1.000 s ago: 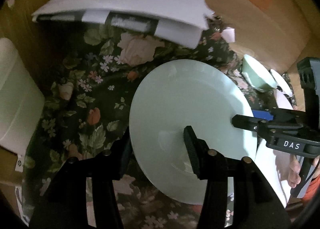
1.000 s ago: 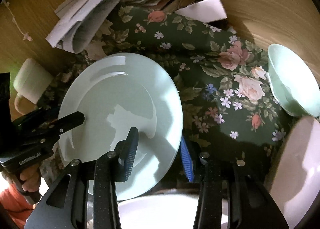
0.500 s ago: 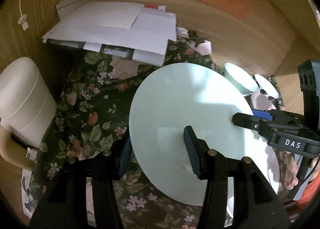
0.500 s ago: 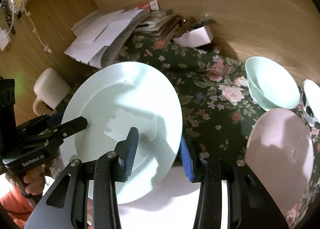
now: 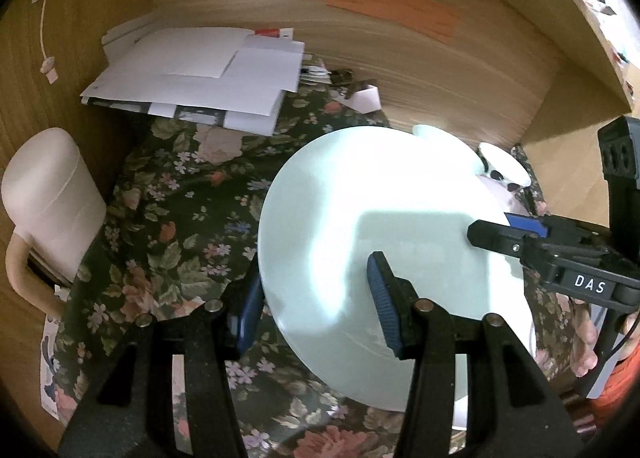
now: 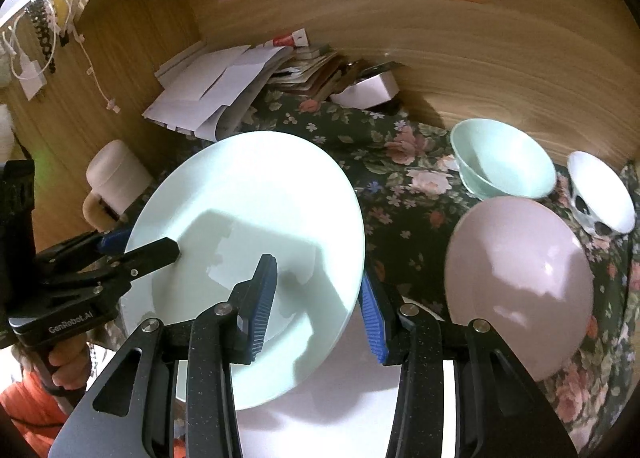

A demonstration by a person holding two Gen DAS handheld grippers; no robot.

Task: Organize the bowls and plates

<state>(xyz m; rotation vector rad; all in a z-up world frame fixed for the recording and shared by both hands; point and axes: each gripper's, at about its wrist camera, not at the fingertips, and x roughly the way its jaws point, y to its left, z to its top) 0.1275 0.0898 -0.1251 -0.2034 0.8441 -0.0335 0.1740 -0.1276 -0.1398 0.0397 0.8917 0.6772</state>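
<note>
A large pale green plate (image 5: 384, 225) (image 6: 256, 209) is held up in the air over the flowered cloth. My left gripper (image 5: 316, 302) is shut on its left rim. My right gripper (image 6: 320, 298) is shut on its right rim, and it also shows at the right of the left wrist view (image 5: 504, 232). A white plate (image 6: 328, 402) lies below the held plate. A pink plate (image 6: 520, 278), a pale green bowl (image 6: 504, 169) and a white spotted bowl (image 6: 600, 193) stand to the right.
A stack of papers and envelopes (image 5: 200, 73) lies at the back left. A cream mug (image 5: 48, 209) stands at the left. A small white box (image 6: 368, 89) sits by the wooden back wall (image 6: 460, 57).
Both grippers have lifted the pale green plate higher and tilted back; more of the wall, its coloured notes and the bowls have come into view.
</note>
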